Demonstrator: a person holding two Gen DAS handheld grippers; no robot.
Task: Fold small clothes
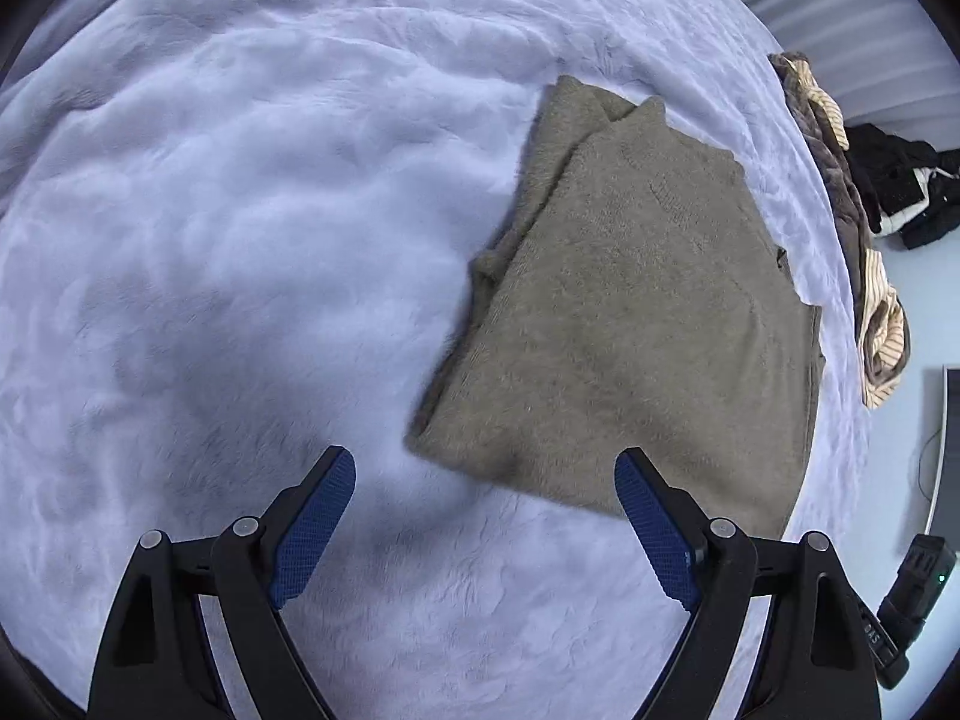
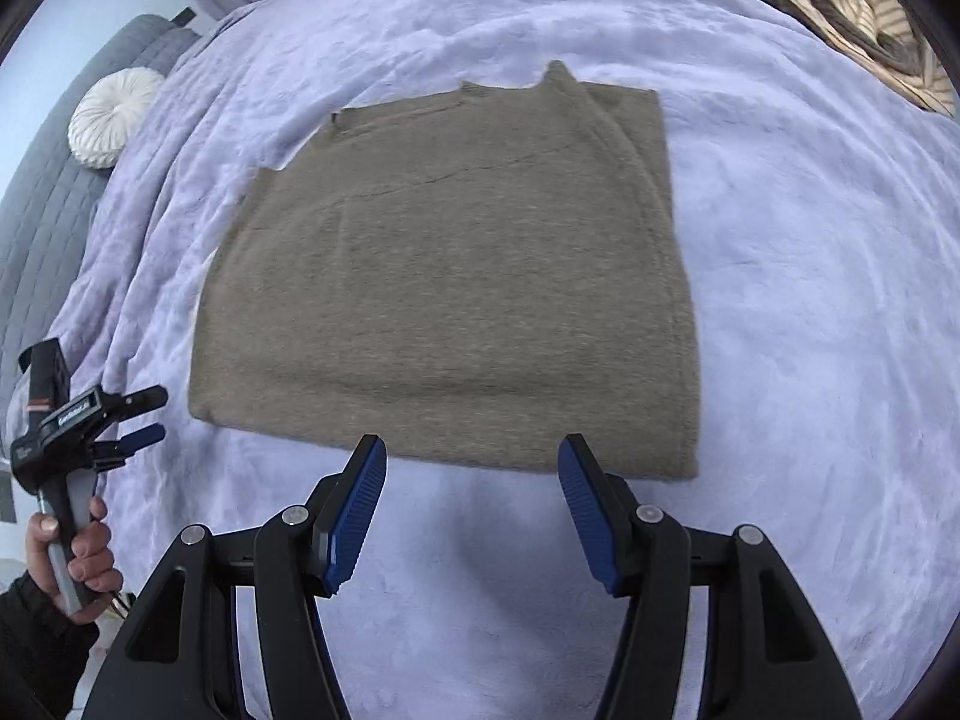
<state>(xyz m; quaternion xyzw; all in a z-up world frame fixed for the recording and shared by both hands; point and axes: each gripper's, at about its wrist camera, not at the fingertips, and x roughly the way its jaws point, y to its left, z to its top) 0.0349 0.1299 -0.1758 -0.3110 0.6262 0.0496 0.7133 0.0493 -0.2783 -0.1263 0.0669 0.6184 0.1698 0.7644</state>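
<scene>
A folded olive-brown sweater is laid flat on a lavender plush blanket, with both grippers held released above it.

The sweater is seen as a near-square block with its sleeves tucked in, one folded layer running along its right side in the right wrist view. The right gripper is held over the sweater's near hem, jaws spread and nothing between them. The left gripper is held over the sweater's near left corner, jaws spread wider and likewise empty; it is also seen off the sweater's left edge, gripped by a hand. Beyond the sweater's far right corner, striped and brown clothes are heaped. Far left of the sweater, a round white cushion rests on a grey quilted cover.
</scene>
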